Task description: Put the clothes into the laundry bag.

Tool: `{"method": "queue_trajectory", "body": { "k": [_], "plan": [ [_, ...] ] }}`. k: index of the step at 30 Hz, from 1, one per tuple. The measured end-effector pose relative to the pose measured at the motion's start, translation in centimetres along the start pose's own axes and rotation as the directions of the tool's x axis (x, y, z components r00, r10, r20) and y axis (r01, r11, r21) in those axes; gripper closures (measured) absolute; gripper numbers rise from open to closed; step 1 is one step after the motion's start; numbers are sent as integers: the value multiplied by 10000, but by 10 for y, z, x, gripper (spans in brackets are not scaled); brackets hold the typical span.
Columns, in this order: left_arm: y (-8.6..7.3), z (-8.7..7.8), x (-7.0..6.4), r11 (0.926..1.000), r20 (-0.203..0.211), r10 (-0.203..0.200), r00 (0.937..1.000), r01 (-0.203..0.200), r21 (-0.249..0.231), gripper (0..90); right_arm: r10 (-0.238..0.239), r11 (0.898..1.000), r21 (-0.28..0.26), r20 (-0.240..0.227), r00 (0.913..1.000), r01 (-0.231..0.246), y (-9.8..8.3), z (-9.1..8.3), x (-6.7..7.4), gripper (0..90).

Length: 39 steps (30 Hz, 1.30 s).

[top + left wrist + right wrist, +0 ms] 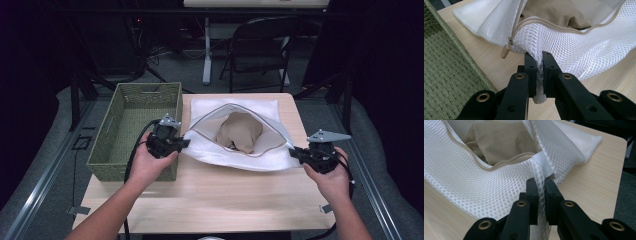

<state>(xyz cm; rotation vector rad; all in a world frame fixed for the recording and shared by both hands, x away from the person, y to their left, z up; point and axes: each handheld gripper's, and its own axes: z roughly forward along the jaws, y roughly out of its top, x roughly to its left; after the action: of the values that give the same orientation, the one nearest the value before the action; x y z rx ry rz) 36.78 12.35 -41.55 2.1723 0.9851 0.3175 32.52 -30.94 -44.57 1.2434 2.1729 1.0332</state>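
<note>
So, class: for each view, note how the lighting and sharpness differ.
High view: dim, with a dark surround and a soft mesh bag. Left gripper view: bright, mesh weave crisp near the left tongs. Right gripper view: equally bright, with sharp mesh at the right tongs.

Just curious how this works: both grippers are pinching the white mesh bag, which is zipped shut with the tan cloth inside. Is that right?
Not quite. The white mesh bag is unzipped and gapes open, as the high view shows, with the tan cloth lying in the opening. The rest holds: the left gripper and the right gripper each pinch the mesh.
</note>
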Motion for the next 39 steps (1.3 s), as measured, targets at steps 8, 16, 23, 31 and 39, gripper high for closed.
{"method": "queue_trajectory", "body": {
  "k": [8,16,23,31,39],
  "plan": [
    [10,0,8,9989,195,-123,9997,114,460,841,-97,9992,396,-84,9999,100,17,0,-3,832],
    [24,-1,16,9951,438,-254,9987,211,963,840,-291,9921,1214,-242,9993,319,35,0,-6,832],
    [39,0,23,9876,588,-383,9975,288,1546,838,-231,9831,1802,-469,9986,312,51,2,-11,832],
    [54,1,34,9743,747,-835,9937,656,2156,838,47,9724,2329,-780,9969,136,70,4,-18,832],
    [69,0,45,9628,896,-1040,9905,777,2590,837,509,9634,2673,-999,9937,-224,85,7,-30,832]
  ]
}}
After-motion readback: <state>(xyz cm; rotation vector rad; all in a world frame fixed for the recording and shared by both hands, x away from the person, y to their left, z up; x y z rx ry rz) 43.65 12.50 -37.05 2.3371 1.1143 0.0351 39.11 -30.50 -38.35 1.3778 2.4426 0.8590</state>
